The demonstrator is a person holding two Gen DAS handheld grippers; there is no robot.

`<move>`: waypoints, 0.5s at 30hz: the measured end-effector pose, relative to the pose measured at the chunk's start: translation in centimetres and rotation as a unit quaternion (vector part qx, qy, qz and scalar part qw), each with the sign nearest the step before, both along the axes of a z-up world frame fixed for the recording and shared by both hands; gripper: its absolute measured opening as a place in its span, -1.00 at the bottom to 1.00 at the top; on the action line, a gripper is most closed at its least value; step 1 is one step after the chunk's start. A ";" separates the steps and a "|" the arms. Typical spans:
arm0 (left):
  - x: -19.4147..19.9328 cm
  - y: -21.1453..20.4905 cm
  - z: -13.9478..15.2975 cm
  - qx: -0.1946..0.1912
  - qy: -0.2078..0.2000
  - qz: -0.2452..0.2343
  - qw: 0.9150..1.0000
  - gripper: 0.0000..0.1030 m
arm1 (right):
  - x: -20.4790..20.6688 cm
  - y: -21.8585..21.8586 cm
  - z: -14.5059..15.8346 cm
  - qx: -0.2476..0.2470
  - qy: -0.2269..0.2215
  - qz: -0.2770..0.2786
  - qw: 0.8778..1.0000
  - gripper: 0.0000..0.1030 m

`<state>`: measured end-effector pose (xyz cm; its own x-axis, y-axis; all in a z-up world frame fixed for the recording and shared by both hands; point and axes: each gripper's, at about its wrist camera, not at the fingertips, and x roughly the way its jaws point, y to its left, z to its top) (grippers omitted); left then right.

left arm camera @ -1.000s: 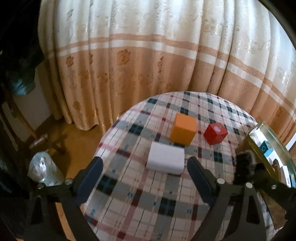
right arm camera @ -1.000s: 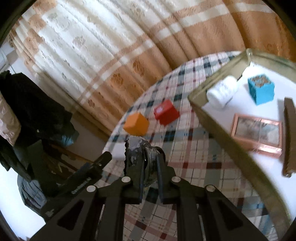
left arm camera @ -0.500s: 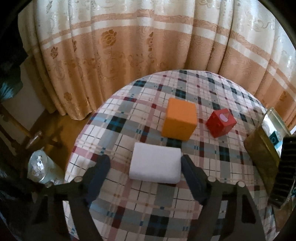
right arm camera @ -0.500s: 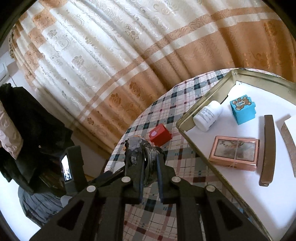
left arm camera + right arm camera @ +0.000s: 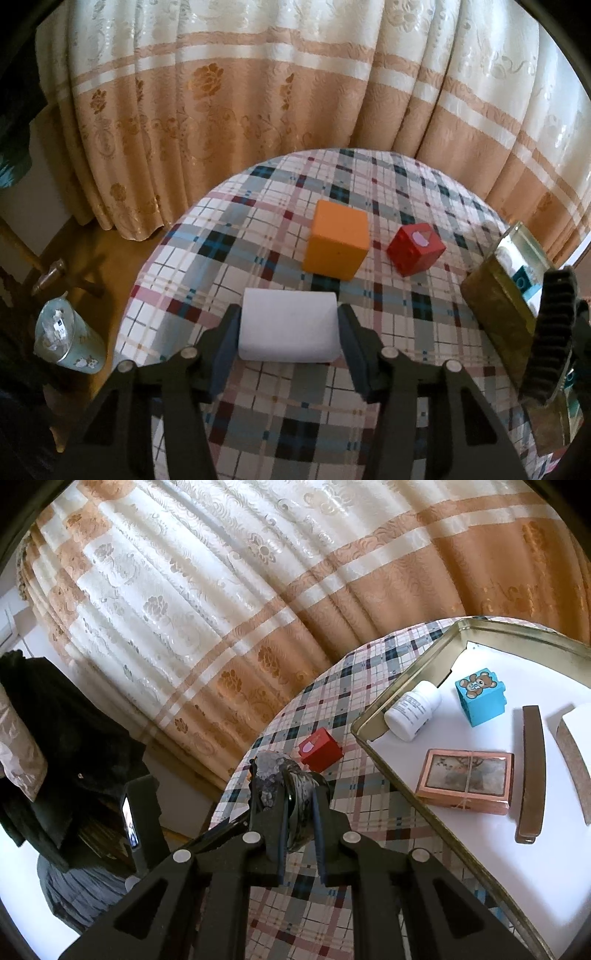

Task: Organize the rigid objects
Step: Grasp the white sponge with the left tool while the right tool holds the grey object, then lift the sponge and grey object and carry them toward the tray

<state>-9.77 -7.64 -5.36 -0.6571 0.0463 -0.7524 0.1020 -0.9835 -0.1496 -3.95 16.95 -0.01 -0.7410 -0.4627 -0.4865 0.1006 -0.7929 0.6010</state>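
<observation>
Centrally, round plaid-clothed table (image 5: 295, 413) before cream-and-tan floral curtain (image 5: 258, 92) — left gripper (image 5: 288, 325), just closing, flanks white rectangular block (image 5: 288, 325); right gripper (image 5: 299, 805) clamps grey mottled stone (image 5: 273, 775).

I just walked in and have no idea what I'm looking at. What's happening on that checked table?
A person is tidying small objects with a hand-held gripper in each hand. The left gripper has just been closing around a white block on the tablecloth; its pads sit at the block's sides. The right gripper is shut on a dark grey stone-like lump, held near a metal tray that already holds a white bottle, a blue bear block and a framed card. An orange cube and red cube wait on the cloth.
</observation>
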 end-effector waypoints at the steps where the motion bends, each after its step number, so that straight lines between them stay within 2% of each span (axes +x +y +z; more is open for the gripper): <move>1: 0.3 0.1 0.1 0.001 0.006 0.003 1.000 0.01 | 0.1 0.0 0.1 0.001 0.001 -0.001 1.000 -0.74; 6: 1.5 0.2 0.9 0.015 0.020 0.002 1.000 0.01 | 0.7 0.4 0.7 0.003 0.007 -0.010 1.000 -0.74; 15: 3.5 1.7 3.6 0.000 0.061 -0.016 0.998 0.01 | 2.3 1.2 2.1 0.001 0.023 -0.025 0.999 -0.74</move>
